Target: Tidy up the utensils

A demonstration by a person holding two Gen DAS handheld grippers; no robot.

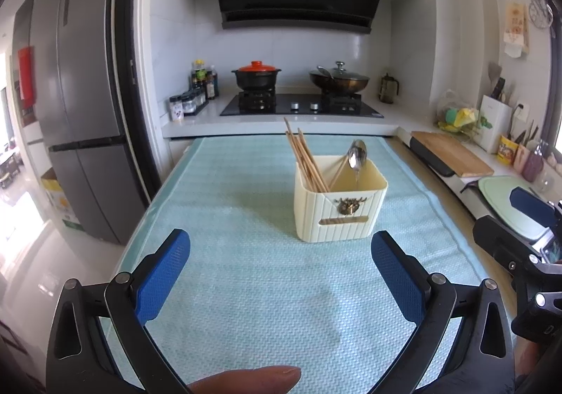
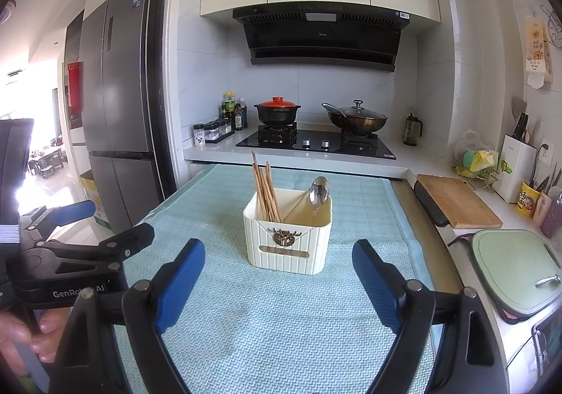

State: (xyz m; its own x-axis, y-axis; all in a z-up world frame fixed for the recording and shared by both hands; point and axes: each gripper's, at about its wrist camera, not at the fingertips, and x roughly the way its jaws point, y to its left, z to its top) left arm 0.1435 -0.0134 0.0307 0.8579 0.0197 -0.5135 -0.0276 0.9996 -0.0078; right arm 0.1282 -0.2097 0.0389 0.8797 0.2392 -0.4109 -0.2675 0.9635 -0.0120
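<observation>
With the chopsticks [image 2: 267,193] and spoon [image 2: 318,192] already standing in the cream utensil holder [image 2: 288,239] mid-mat, keep your left gripper [image 1: 281,274] and right gripper [image 2: 279,283] spread empty, clear on the near side

Left tool [image 1: 281,274] and right tool [image 2: 279,283] hover side by side, both spread wide, gripping nothing.

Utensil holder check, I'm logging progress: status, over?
Left tool open, empty. Right tool open, empty. Chopsticks and spoon upright in holder. Nothing between tools and holder.
</observation>
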